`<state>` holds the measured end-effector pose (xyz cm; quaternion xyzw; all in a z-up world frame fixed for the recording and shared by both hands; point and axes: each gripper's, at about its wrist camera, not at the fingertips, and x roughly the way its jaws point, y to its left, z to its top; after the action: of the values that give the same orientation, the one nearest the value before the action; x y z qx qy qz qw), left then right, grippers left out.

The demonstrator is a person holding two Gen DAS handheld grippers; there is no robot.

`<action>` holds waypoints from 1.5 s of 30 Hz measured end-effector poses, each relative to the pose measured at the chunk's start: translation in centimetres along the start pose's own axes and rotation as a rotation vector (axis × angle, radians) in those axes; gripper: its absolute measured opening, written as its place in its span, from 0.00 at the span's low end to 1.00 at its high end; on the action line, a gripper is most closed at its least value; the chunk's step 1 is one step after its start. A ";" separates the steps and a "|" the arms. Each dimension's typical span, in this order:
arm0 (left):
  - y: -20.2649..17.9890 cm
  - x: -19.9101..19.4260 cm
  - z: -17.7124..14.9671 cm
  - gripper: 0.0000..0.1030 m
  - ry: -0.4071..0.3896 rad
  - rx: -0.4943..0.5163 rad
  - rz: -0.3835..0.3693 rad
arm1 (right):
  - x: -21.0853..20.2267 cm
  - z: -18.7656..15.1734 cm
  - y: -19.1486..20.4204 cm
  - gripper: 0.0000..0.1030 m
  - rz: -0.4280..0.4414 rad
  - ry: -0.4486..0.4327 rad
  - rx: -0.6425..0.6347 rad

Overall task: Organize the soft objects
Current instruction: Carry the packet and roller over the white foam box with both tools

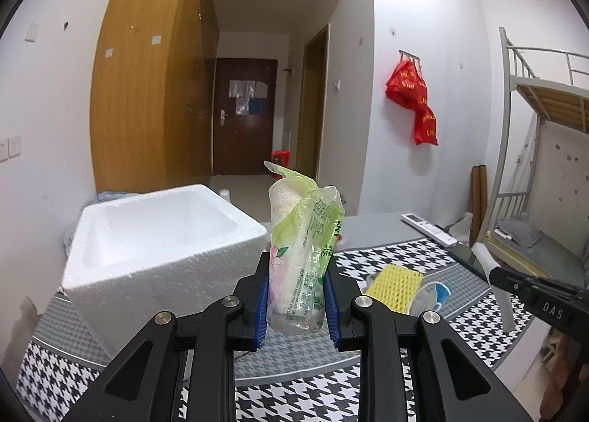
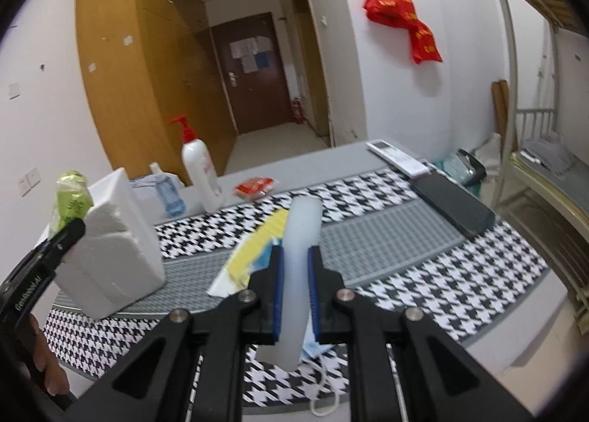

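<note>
My left gripper (image 1: 296,306) is shut on a green plastic tissue pack (image 1: 303,249), held upright above the table, just right of the white foam box (image 1: 158,238). The pack also shows in the right wrist view (image 2: 71,201) behind the foam box (image 2: 110,241). My right gripper (image 2: 296,293) is shut on a white foam tube (image 2: 298,275), held above the table. A yellow foam net (image 1: 395,287) lies on the houndstooth cloth (image 1: 423,256) with a blue-and-white face mask (image 1: 430,295) beside it. The net (image 2: 257,241) and mask (image 2: 313,348) lie under my right gripper.
A white pump bottle (image 2: 200,172), a clear blue bottle (image 2: 167,194) and a red packet (image 2: 256,186) stand at the table's far side. A remote (image 2: 397,159) and a dark phone (image 2: 452,201) lie at the right. A bunk bed (image 1: 545,164) stands right of the table.
</note>
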<state>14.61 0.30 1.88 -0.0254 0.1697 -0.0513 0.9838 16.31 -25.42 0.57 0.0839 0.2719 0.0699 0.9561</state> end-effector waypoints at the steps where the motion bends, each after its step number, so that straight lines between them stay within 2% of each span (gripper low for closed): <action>1: 0.1 0.0 0.1 0.26 -0.002 0.001 0.003 | -0.1 0.3 0.3 0.15 0.013 -0.008 -0.005; 13: 1.5 -1.8 1.9 0.26 -0.056 0.013 0.094 | -0.4 2.5 3.8 0.15 0.132 -0.070 -0.073; 22: 3.7 -2.6 2.9 0.26 -0.077 0.004 0.126 | -0.5 3.8 6.1 0.15 0.192 -0.095 -0.100; 45: 9.2 -4.5 3.4 0.26 -0.075 -0.056 0.206 | 0.5 4.7 13.2 0.15 0.351 -0.081 -0.208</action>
<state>12.40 10.01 6.00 -0.0371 0.1361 0.0558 0.9884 18.12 -12.99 6.90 0.0333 0.2058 0.2596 0.9429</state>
